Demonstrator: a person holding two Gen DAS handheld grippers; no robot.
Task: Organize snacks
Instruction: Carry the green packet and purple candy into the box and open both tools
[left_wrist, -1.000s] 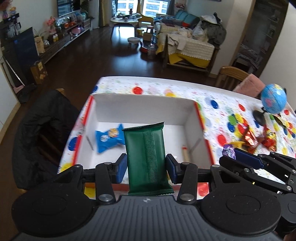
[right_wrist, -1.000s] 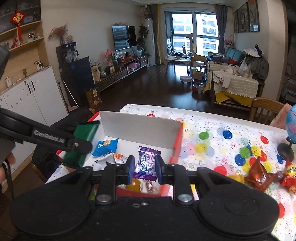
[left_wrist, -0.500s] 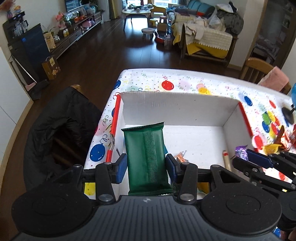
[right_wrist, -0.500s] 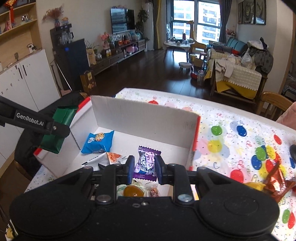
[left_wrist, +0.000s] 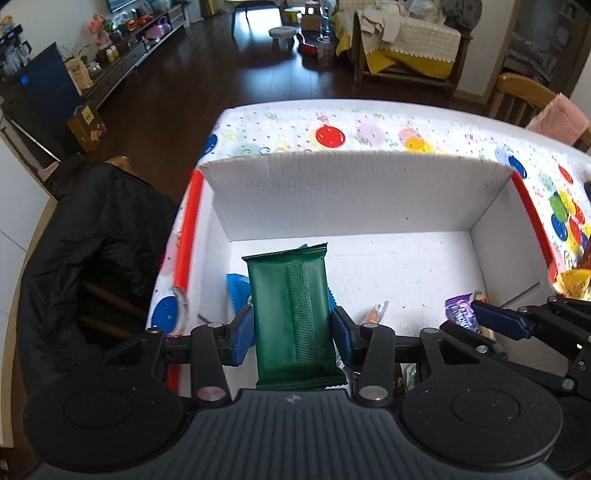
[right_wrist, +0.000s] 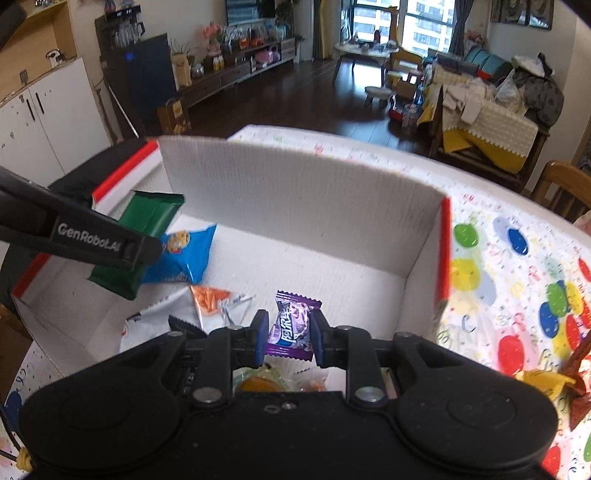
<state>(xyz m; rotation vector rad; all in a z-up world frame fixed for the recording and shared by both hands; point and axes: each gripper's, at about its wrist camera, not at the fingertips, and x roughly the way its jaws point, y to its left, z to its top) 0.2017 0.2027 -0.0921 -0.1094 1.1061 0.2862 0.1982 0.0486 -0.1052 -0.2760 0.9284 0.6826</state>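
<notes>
The green packet (left_wrist: 293, 317) is clamped between the left gripper (left_wrist: 293, 328) fingers, the purple candy (right_wrist: 291, 325) between the right gripper (right_wrist: 287, 334) fingers, both above the white box (left_wrist: 354, 192) near the worktop's left edge. Released off-centre, the packet could catch the box wall and fall outside.

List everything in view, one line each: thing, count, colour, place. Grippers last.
box: 1, white with red edges, on the table
table: 1, white with coloured dots, under the box
green packet: 1, dark green, held over the box's left side
purple candy: 1, purple, held over the box
blue packet: 1, blue, on the box floor
orange-and-white packet: 1, on the box floor
left gripper: 1, black with blue pads, shut on the green packet
right gripper: 1, black with blue pads, shut on the purple candy
</notes>
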